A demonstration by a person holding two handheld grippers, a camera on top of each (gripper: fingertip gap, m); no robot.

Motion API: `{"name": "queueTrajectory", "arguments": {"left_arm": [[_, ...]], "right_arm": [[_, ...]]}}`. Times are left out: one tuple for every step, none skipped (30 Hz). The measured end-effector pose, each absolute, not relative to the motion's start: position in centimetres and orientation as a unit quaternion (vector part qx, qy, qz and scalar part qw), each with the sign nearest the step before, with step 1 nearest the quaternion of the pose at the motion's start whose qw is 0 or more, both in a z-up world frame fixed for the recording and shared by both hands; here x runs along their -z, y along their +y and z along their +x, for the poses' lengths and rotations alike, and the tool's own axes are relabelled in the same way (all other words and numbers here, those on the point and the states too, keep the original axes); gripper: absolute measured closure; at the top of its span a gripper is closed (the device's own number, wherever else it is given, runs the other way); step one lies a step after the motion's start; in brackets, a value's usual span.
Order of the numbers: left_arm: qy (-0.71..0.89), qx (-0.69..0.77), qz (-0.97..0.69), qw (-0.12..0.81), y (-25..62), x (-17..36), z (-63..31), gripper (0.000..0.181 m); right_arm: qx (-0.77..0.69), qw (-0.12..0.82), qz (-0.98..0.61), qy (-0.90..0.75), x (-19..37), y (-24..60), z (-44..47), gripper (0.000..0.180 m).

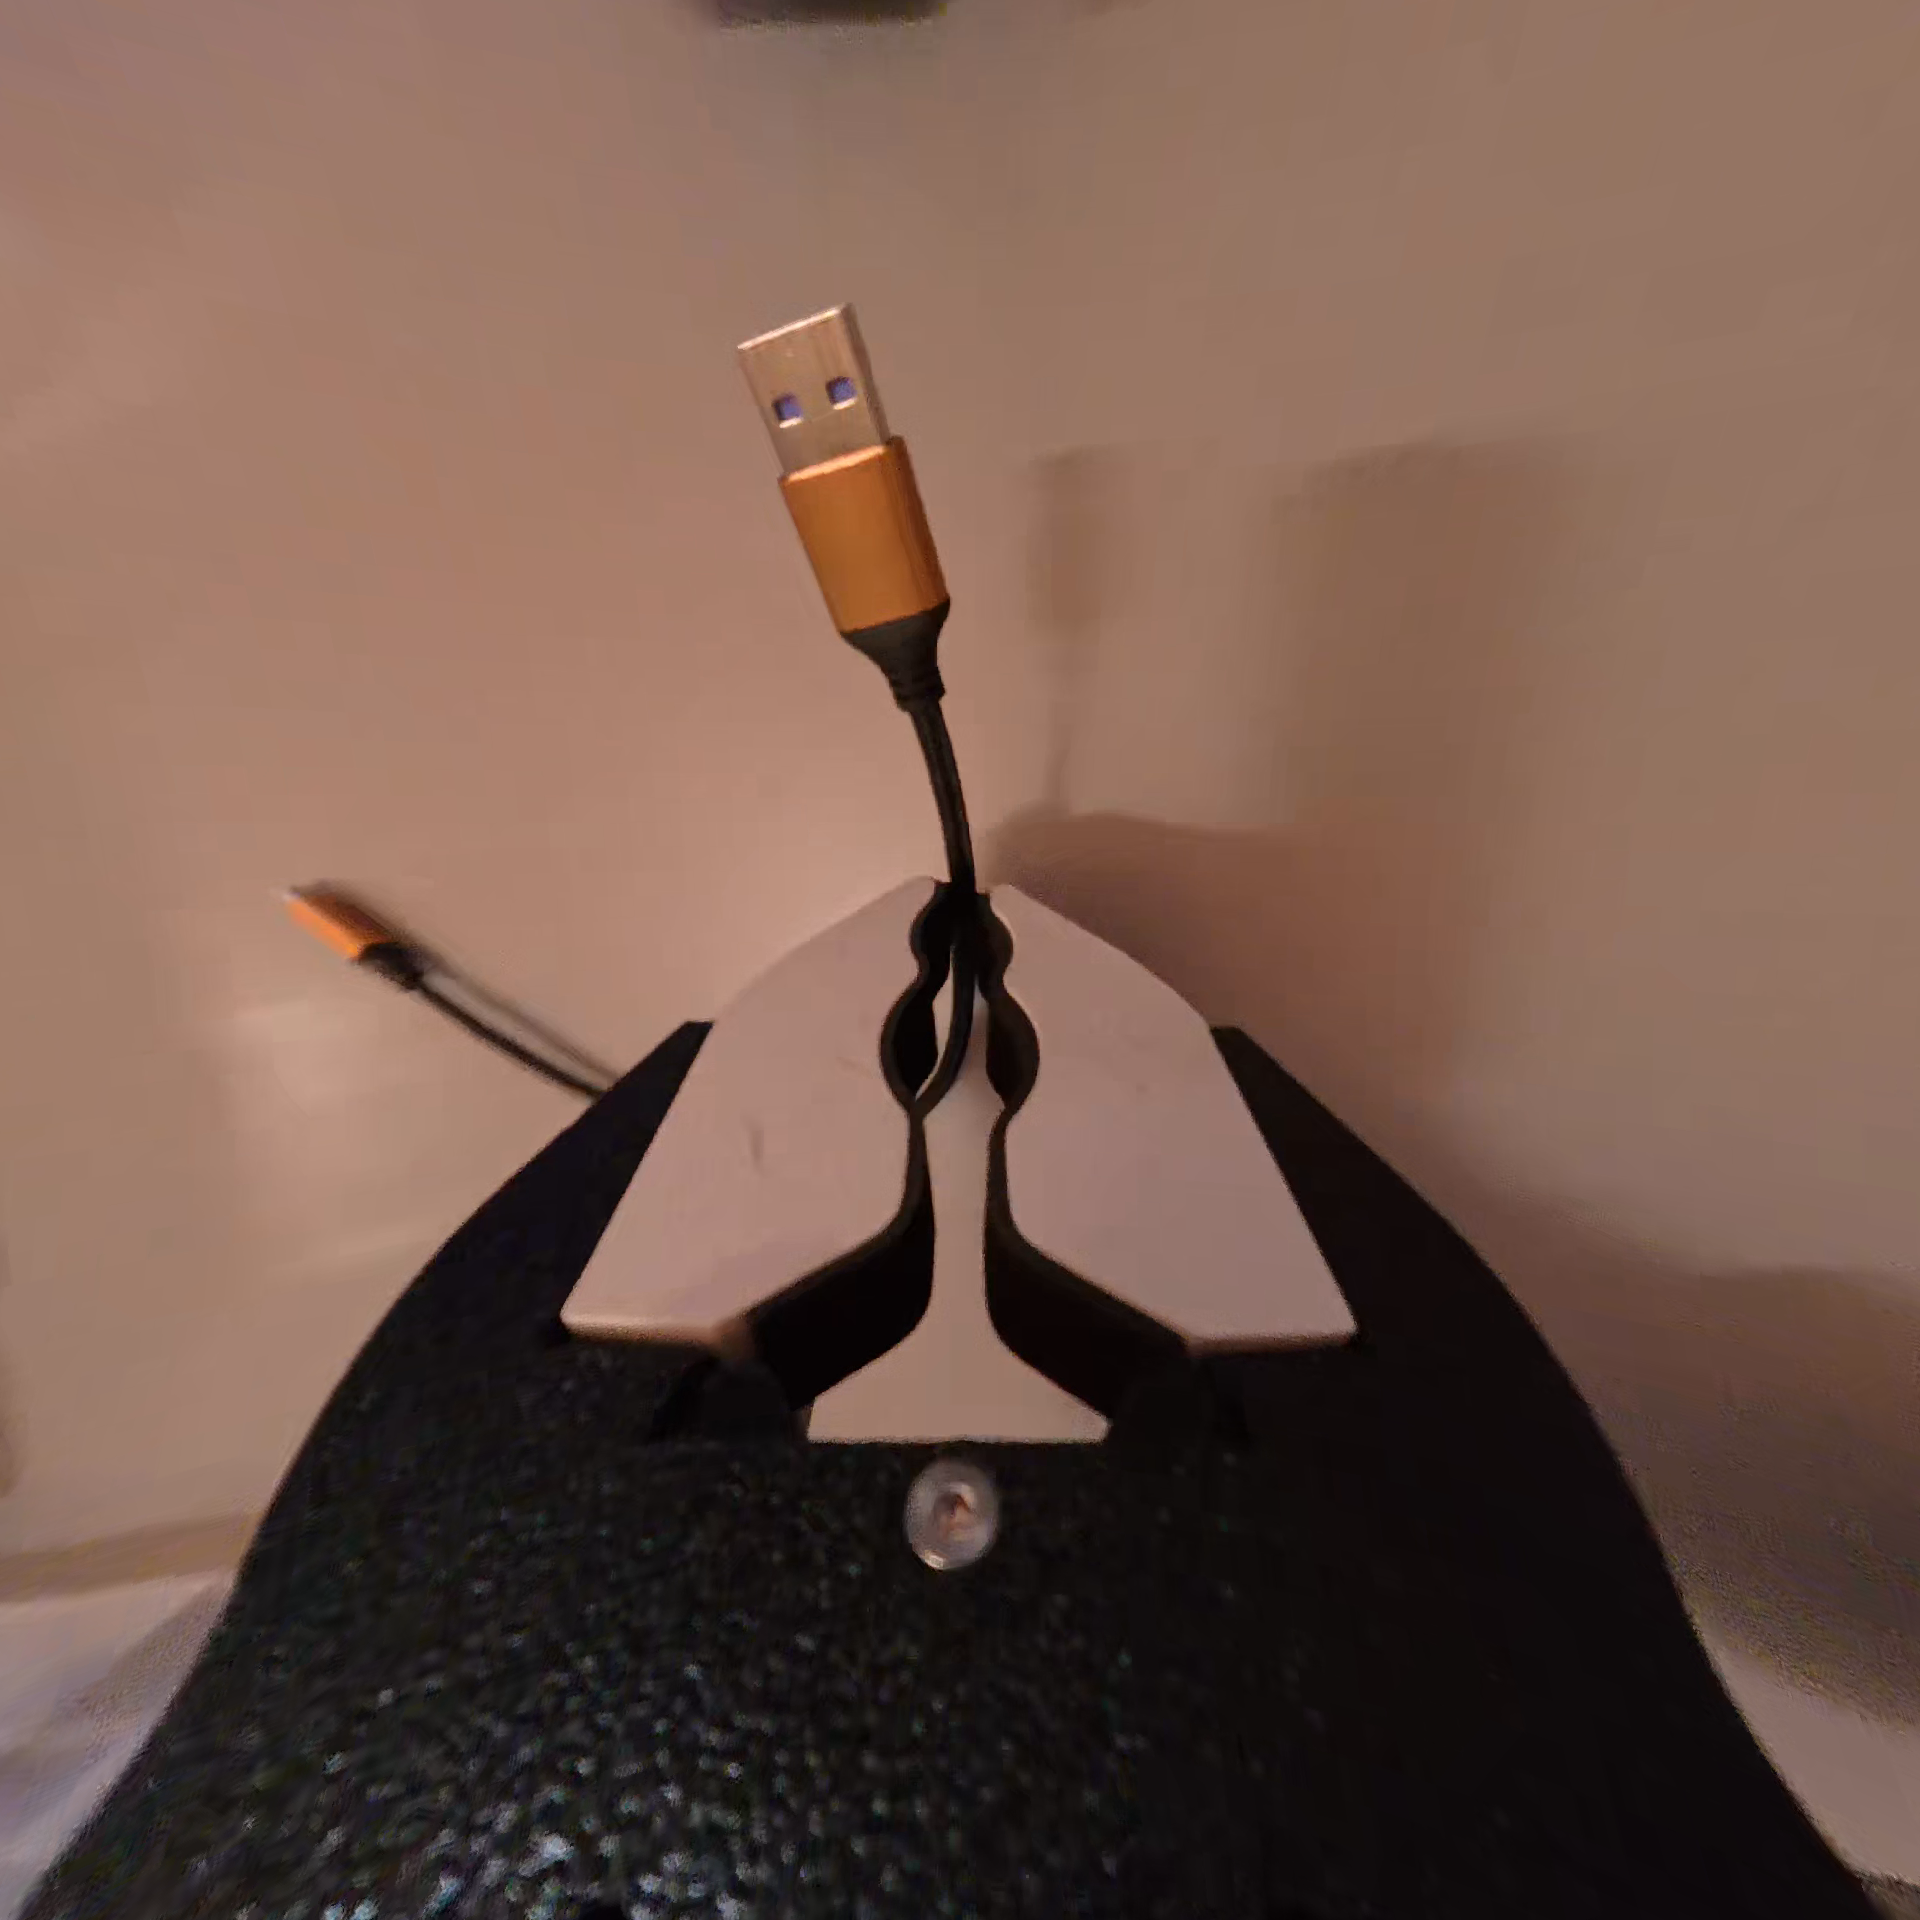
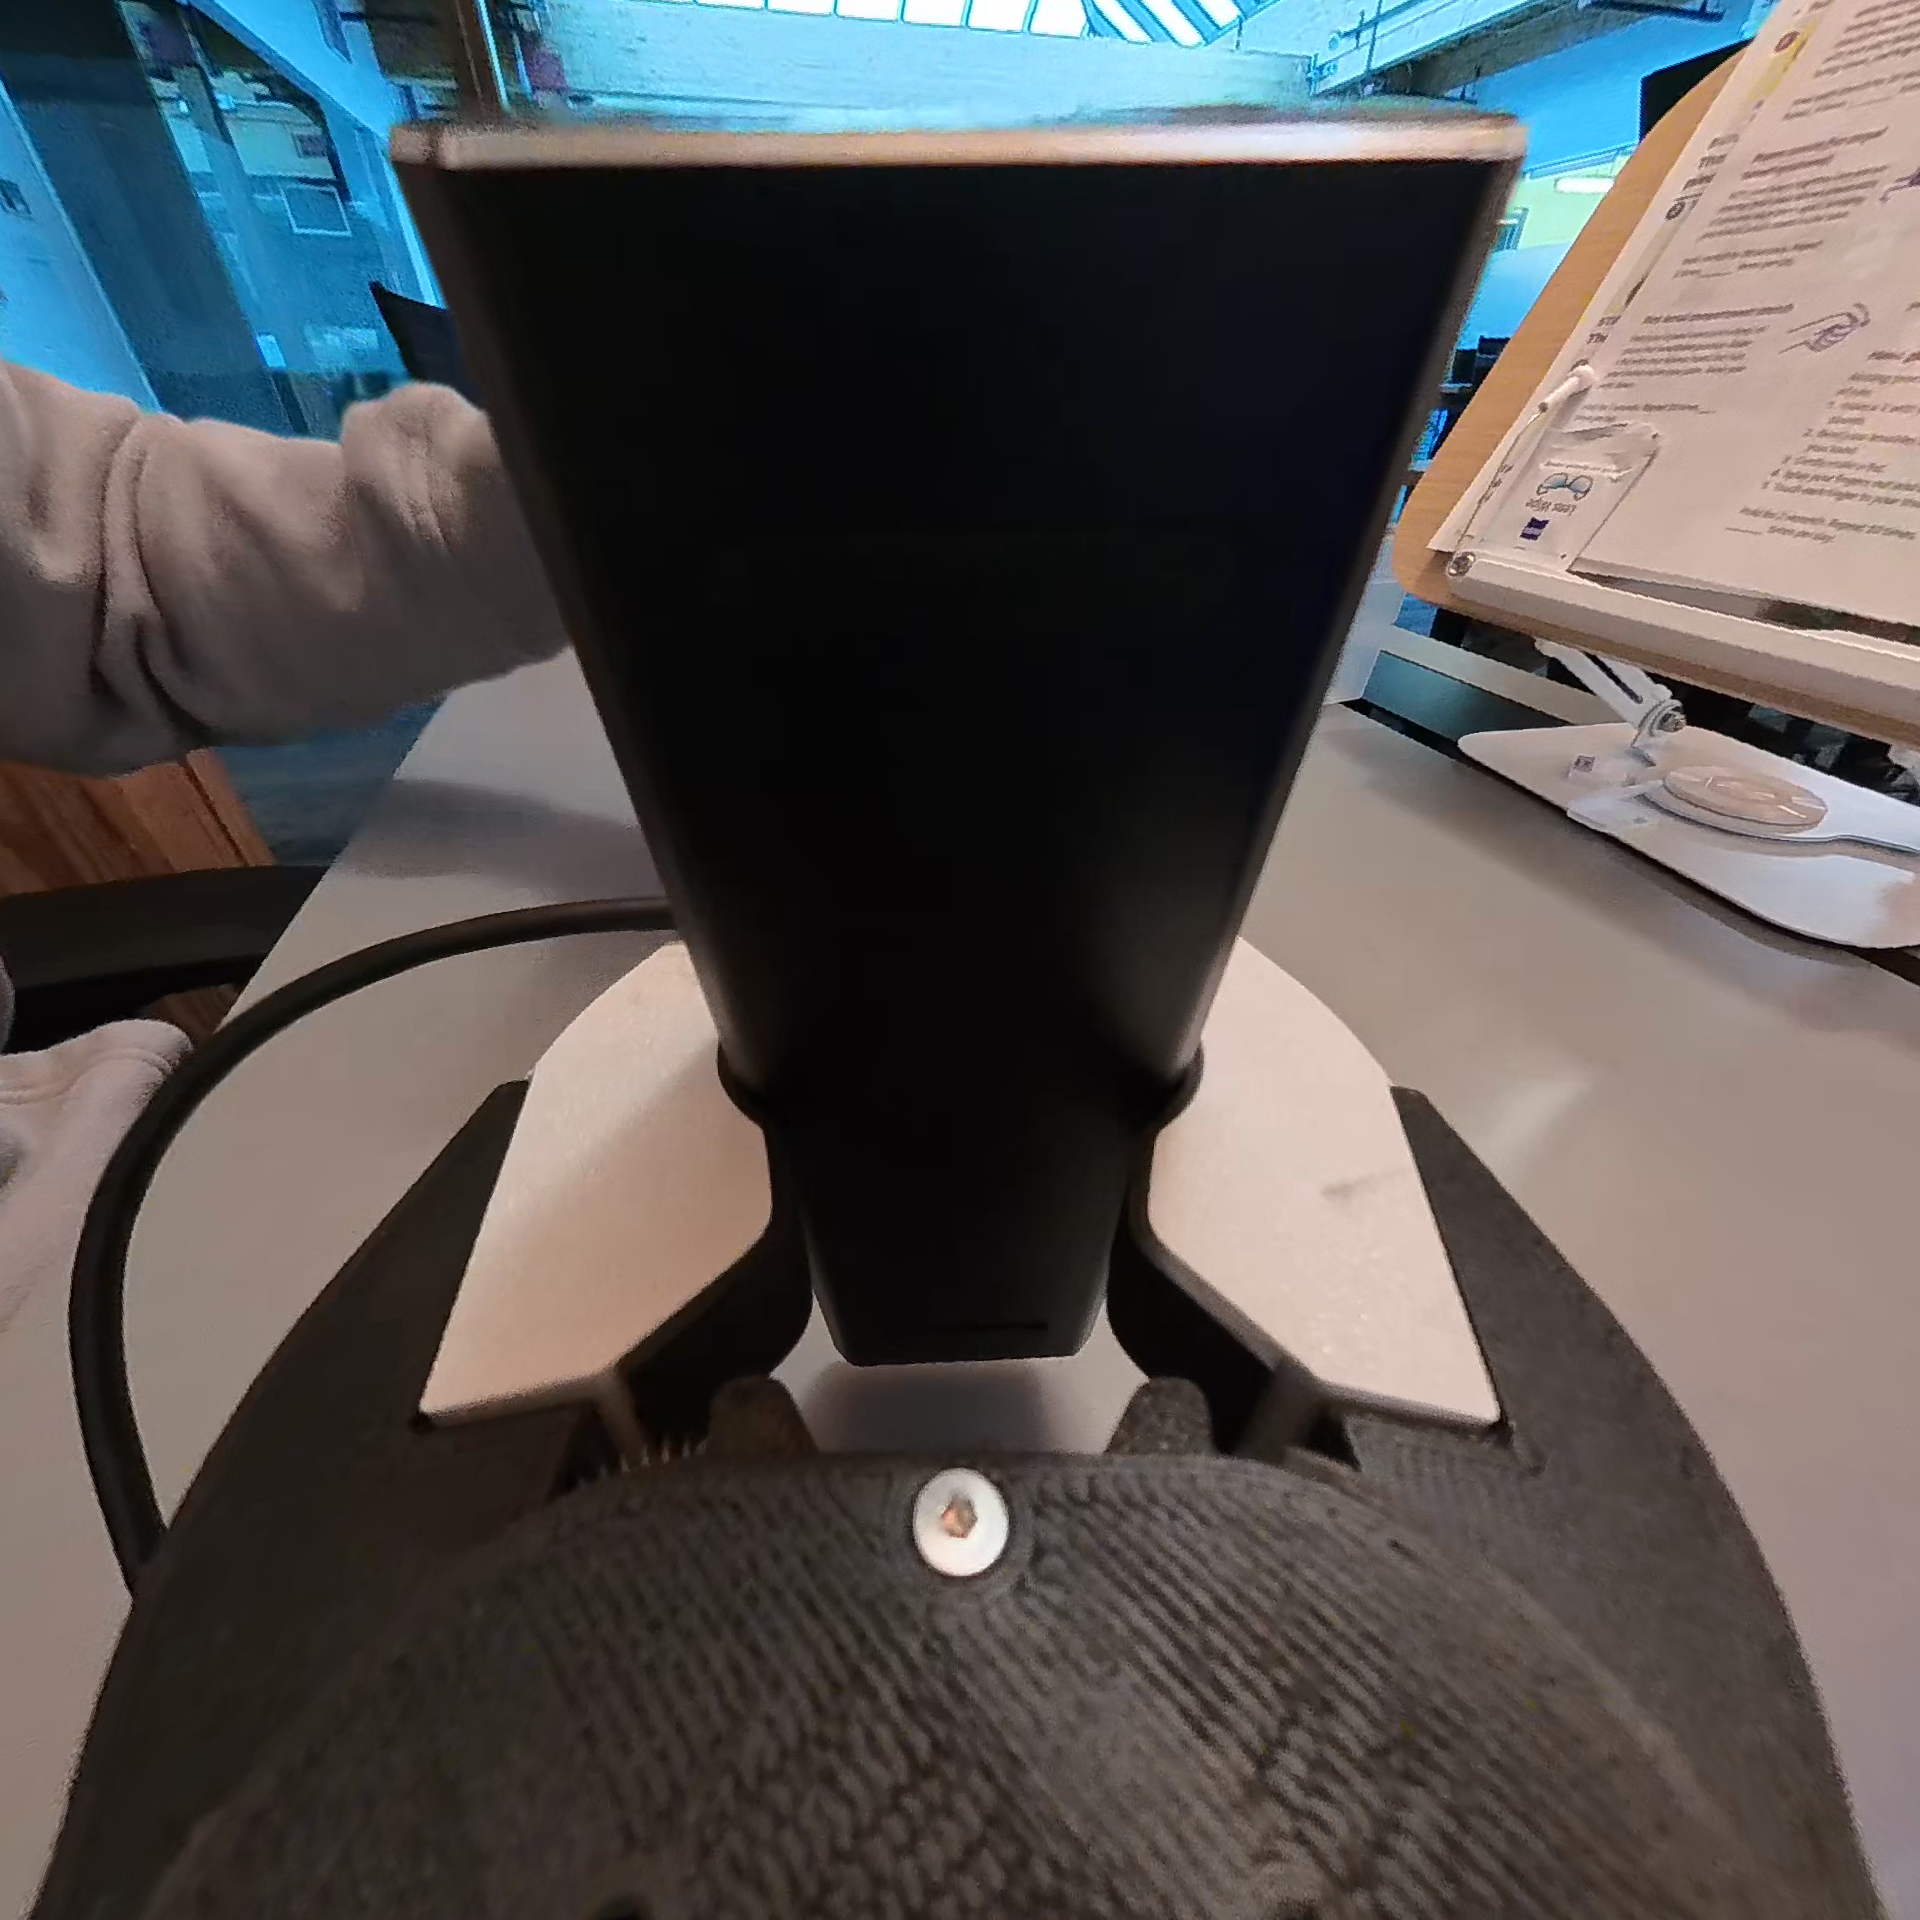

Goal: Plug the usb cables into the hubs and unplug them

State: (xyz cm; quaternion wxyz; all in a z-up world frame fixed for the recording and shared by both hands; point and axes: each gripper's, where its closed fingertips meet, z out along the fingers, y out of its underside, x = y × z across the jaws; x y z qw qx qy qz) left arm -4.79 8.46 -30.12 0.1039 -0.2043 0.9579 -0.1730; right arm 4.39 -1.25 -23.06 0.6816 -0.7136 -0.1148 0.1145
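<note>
In the left wrist view, my left gripper (image 1: 961,899) is shut on a thin black USB cable (image 1: 951,790). The cable's USB-A plug (image 1: 842,468), silver with a gold sleeve, sticks up past the fingertips and tilts a little left. A second gold plug (image 1: 332,925) on a black cable lies low at the left, blurred. In the right wrist view, my right gripper (image 2: 961,1081) is shut on a black box-shaped hub (image 2: 956,623) that points away from the camera and fills the middle of the view. The hub's ports are hidden.
A pale wall (image 1: 1455,312) fills the left wrist view. A thick black cable (image 2: 208,1049) curves over the grey table (image 2: 1558,1039) at the left. A person's grey sleeve (image 2: 229,561) is at the left. A wooden document stand (image 2: 1683,416) on a white base stands at the right.
</note>
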Motion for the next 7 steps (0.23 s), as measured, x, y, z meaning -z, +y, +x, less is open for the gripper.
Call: {"name": "queueTrajectory", "arguments": {"left_arm": [[0.956, 0.183, -0.209, 0.096, 8.0, 30.9, -4.6, 0.177], [0.951, 0.199, -0.216, 0.091, 7.5, 31.6, -4.2, 0.177], [0.948, 0.211, -0.223, 0.082, 7.1, 32.2, -4.1, 0.177], [0.947, 0.215, -0.228, 0.076, 6.9, 32.8, -4.1, 0.177], [0.945, 0.214, -0.235, 0.08, 6.8, 33.3, -3.9, 0.177], [0.94, 0.221, -0.243, 0.088, 6.6, 33.5, -3.6, 0.176], [0.931, 0.242, -0.256, 0.101, 6.2, 33.2, -3.1, 0.175]], "right_arm": [[-0.113, 0.681, -0.714, -0.116, 23.1, -1.2, 4.3, 0.107], [-0.113, 0.68, -0.714, -0.118, 23.1, -1.2, 4.3, 0.107], [-0.113, 0.68, -0.715, -0.118, 23.1, -1.2, 4.3, 0.107], [-0.113, 0.68, -0.715, -0.119, 23.1, -1.2, 4.2, 0.107], [-0.114, 0.68, -0.715, -0.12, 23.1, -1.2, 4.2, 0.107], [-0.115, 0.68, -0.714, -0.12, 23.1, -1.3, 4.2, 0.107], [-0.117, 0.68, -0.714, -0.119, 23.1, -1.3, 4.2, 0.107]]}}
